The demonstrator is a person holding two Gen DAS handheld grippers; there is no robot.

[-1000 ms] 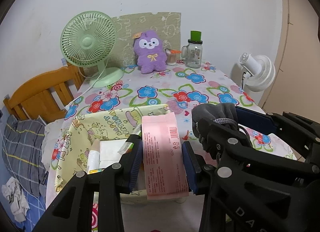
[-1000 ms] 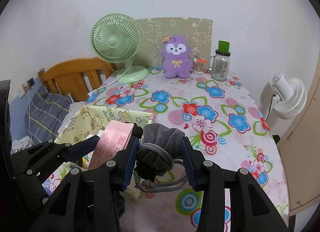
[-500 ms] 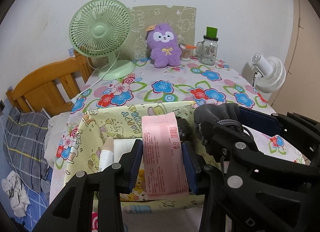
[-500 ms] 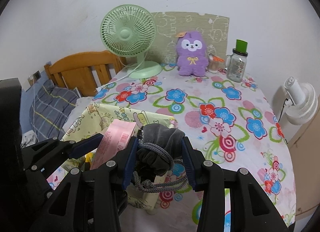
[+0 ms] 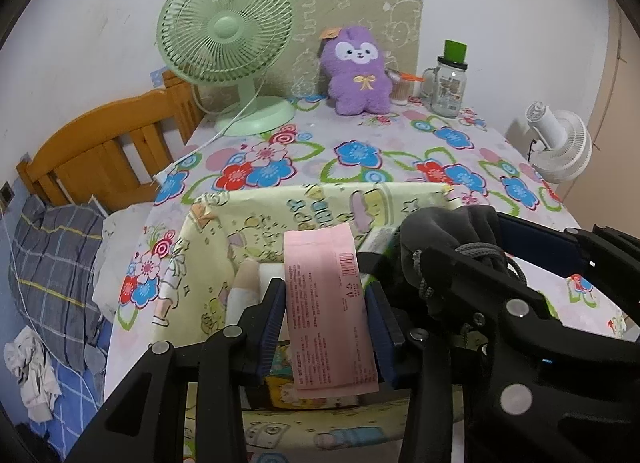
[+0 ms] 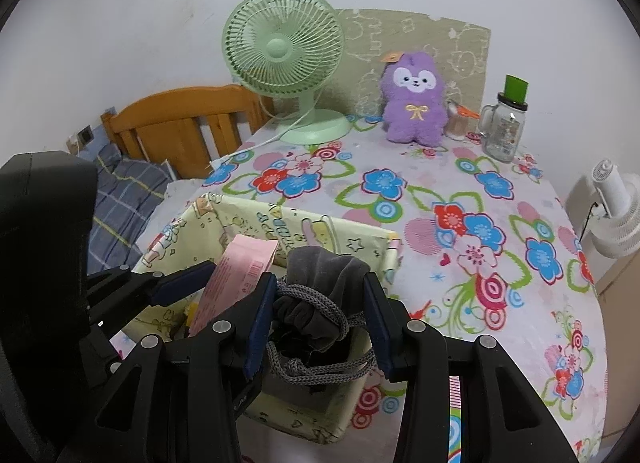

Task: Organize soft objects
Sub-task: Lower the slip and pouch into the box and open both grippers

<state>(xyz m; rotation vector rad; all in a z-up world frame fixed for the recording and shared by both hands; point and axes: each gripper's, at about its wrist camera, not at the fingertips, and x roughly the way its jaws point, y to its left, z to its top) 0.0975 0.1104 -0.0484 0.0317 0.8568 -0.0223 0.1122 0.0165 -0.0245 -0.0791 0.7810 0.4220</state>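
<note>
Left wrist view, flat pink packet [image 5: 328,303], right tongs [image 6: 320,319] pinching grey velvety pouch [image 6: 320,283]

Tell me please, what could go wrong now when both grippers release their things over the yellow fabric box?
1. The left gripper and right gripper are very close together, so opening both may make them collide.
2. The grey drawstring pouch hangs near the right wall of the yellow fabric box; its cord could snag on a finger.
3. The pink packet may land on items already inside and stick out.
</note>
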